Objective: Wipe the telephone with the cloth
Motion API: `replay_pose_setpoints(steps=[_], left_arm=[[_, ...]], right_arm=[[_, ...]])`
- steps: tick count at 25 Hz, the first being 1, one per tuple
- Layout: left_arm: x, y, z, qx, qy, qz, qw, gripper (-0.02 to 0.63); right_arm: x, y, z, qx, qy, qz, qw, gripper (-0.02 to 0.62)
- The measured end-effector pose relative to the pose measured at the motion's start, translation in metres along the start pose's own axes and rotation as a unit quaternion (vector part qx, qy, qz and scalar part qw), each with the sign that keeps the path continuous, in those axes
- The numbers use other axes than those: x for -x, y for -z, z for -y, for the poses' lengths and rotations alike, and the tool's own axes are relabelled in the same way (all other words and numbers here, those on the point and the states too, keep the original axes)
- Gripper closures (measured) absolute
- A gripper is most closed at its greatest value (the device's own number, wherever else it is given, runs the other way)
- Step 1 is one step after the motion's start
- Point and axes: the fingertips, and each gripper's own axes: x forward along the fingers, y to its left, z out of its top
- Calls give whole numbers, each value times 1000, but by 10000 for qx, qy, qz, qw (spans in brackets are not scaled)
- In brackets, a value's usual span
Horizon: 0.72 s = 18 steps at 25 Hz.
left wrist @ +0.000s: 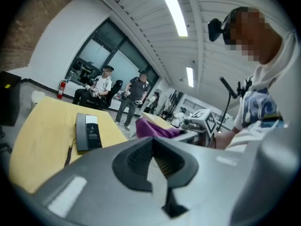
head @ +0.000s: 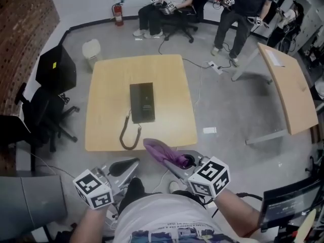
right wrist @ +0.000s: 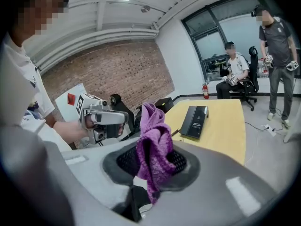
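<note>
A black telephone lies flat in the middle of a light wooden table, and its coiled cord loops toward the near edge. The handset is not seen apart from the body. My right gripper hovers just off the table's near edge, shut on a purple cloth that bunches up from between the jaws. My left gripper hangs beside it, below the table's near edge, shut with nothing in it. Both grippers are well short of the telephone.
Black office chairs and a dark box stand left of the table, with a white bin behind. A second wooden table is at the right. People sit and stand at the back. A power strip lies on the floor.
</note>
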Motion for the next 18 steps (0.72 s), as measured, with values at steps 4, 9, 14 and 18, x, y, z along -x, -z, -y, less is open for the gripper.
replay_pose_setpoints(steps=[4,9,14,18], left_arm=[[-16,19,46,151,-331,28,9993,602],[-8,42,94,325,-779,112,9964,602],[-7,56,125,421,-878,150,9951,601],[-5,55,131,328,-819,181,9959,601]], right_arm=[[37,21,6,166,-199,-50,9997,511],[69,45,1,320,-556,-141,9978,511],[93,62,-5,378,-669,-182,9969,511],[106,75,-10,359,-580,-195,9975,511]])
